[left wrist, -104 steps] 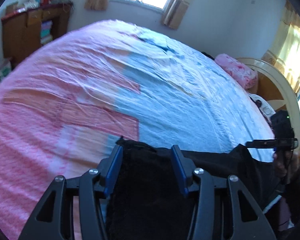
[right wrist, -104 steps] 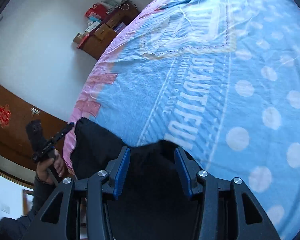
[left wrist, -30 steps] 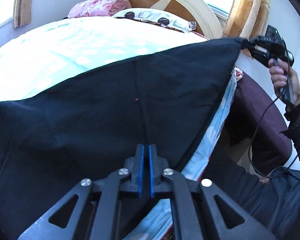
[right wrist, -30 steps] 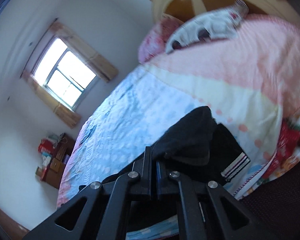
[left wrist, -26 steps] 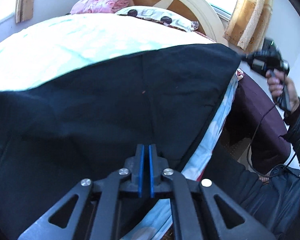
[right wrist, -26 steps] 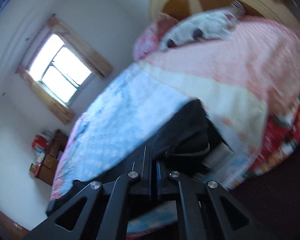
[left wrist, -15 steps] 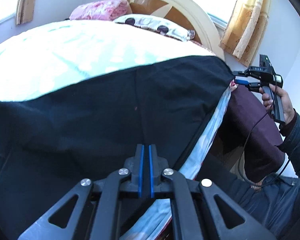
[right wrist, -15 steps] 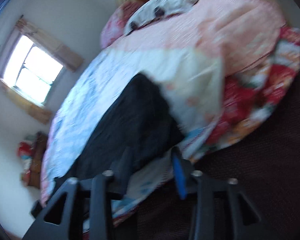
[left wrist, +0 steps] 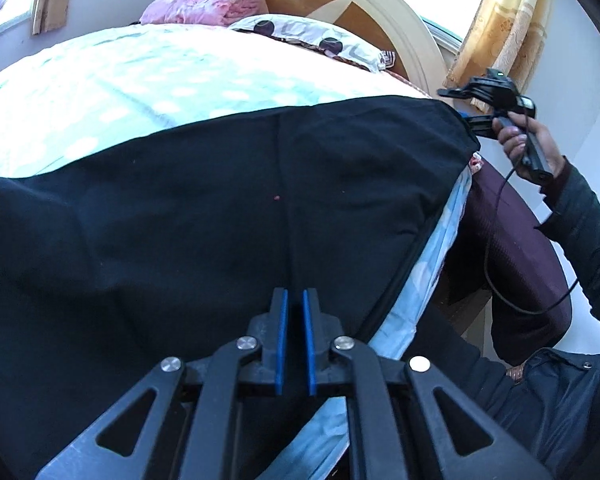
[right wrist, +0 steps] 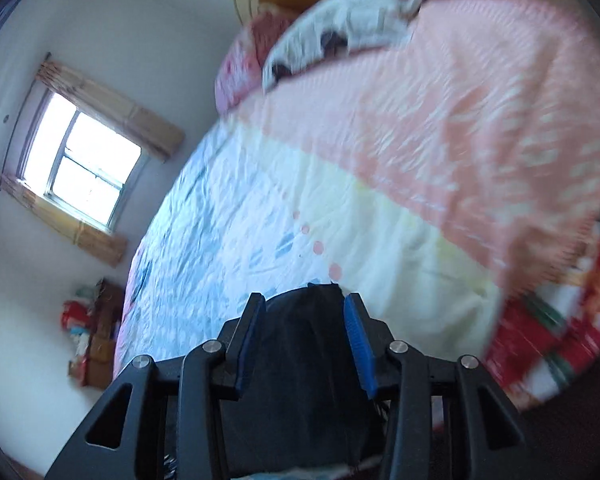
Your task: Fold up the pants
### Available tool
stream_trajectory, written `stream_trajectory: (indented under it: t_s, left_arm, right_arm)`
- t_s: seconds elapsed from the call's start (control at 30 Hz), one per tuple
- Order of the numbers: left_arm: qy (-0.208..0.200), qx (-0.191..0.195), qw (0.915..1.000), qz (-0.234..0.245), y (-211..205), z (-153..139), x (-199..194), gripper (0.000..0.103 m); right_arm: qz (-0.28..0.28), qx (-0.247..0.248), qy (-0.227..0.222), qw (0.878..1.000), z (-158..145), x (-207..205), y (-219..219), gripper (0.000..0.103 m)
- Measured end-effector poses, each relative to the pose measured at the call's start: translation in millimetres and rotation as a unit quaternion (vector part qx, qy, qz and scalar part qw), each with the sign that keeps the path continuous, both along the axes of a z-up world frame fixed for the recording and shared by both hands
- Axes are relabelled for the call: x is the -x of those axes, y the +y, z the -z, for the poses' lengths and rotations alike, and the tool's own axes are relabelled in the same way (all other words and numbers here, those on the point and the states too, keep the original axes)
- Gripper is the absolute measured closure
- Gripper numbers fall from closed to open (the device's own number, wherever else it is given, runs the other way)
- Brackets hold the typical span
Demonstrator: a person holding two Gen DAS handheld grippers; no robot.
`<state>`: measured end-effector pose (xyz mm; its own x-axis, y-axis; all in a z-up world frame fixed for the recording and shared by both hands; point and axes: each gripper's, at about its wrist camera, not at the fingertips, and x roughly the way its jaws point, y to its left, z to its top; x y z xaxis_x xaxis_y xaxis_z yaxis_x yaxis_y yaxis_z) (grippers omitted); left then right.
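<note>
Left gripper has its blue-padded fingers pinched on the near hem of the black fabric pants, which lie spread across the blue-and-pink quilted bed. Right gripper stands spread apart over the pants' far corner.

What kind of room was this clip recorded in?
A home bedroom, most likely. There is a bed with a patterned quilt and a curved headboard, pillows at its head, and a curtained window. Black pants lie spread on the bed.
</note>
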<state>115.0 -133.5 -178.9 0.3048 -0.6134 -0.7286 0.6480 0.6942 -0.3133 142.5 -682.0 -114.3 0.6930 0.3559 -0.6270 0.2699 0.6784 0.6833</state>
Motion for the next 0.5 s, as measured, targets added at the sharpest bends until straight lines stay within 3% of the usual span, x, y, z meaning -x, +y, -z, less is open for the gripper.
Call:
stream_trajectory:
  t_s: [0.07,0.17,0.27,0.33,0.4,0.43,0.5]
  left_arm:
    - [0.004,0.001,1.0000,0.000,1,0,-1,0.092]
    - [0.007,0.004,1.0000,0.002,1,2,-1,0.092]
    - [0.011,0.008,0.9999,0.002,2,3,-3,0.092]
    - [0.011,0.010,0.9999,0.002,3,4,-4,0.092]
    - [0.011,0.013,0.9999,0.000,4,3,-3,0.092]
    - [0.009,0.013,0.9999,-0.001,6,1,-3,0.092]
    - [-0.003,0.002,1.0000,-0.005,6,-6,1,0.092]
  right_arm:
    - [-0.026,0.003,0.011,1.000,9,-10,8,0.085]
    - [-0.035,0.059,-0.020,0.997,-5,-8,21,0.092]
    - [-0.032,0.130,-0.062,0.989,-25,0,35,0.093]
    - [-0.029,0.185,-0.028,0.982,-18,-6,41,0.093]
    - [-0.033,0.175,0.013,0.984,6,-12,33,0.091]
    - [-0.028,0.158,-0.003,0.987,7,-9,28,0.087]
    - [-0.013,0.176,0.001,0.984,-1,-1,26,0.073]
